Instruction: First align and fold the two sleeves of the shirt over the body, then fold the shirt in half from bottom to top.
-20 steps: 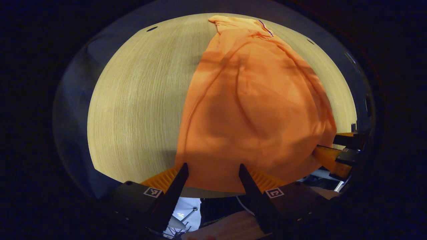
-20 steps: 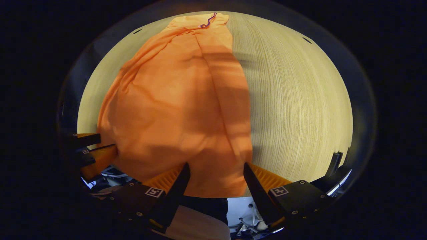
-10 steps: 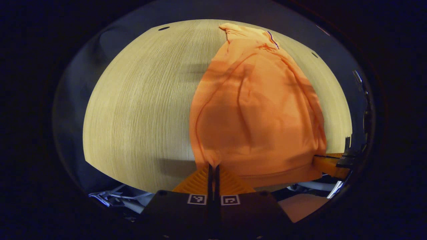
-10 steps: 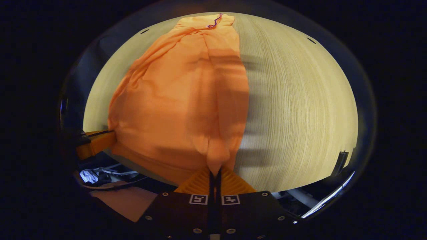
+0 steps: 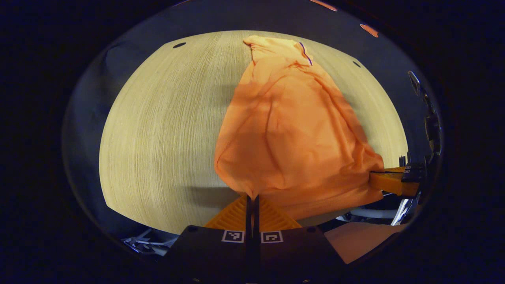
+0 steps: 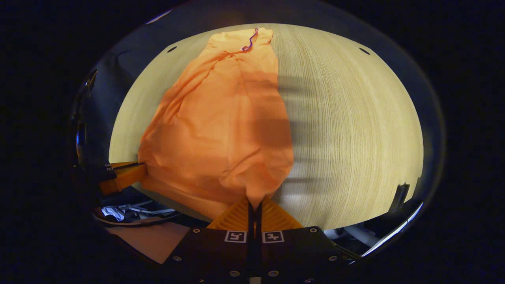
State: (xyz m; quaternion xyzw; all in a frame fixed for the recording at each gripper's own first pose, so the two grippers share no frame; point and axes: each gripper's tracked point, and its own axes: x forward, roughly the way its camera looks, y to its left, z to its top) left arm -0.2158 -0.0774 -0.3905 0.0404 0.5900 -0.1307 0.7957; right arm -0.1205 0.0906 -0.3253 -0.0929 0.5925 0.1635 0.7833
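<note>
Orange cloth covers the middle of a pale wood-grain table point(image 5: 158, 130): the shirt point(image 5: 292, 134) lies stretched lengthwise from the near edge toward the far edge, where its collar end with a thin dark trim line sits close to the far rim. In the left gripper view, bare table spreads across the left side, and the shirt's body runs up the centre and right with long soft creases down its length. At the bottom of that view the left claw point(image 5: 251, 199) has its two fingers pressed together with a pinch of the shirt's hem corner caught between them, the fabric drawn up into a small peak at the tips. Farther right, at the shirt's other near corner by the table's near edge, the right claw point(image 5: 388, 179) shows from the side, touching the hem. In the right gripper view, the left claw point(image 6: 132, 173) appears at the left, against the shirt's point(image 6: 221, 130) near corner; the garment narrows toward the far edge of the table point(image 6: 355, 126), whose right side is bare and crossed by banded shadows. At the bottom centre the right claw point(image 6: 254, 205) is closed tight on the other hem corner, cloth gathered into a point between its fingers and lifted slightly off the surface.
</note>
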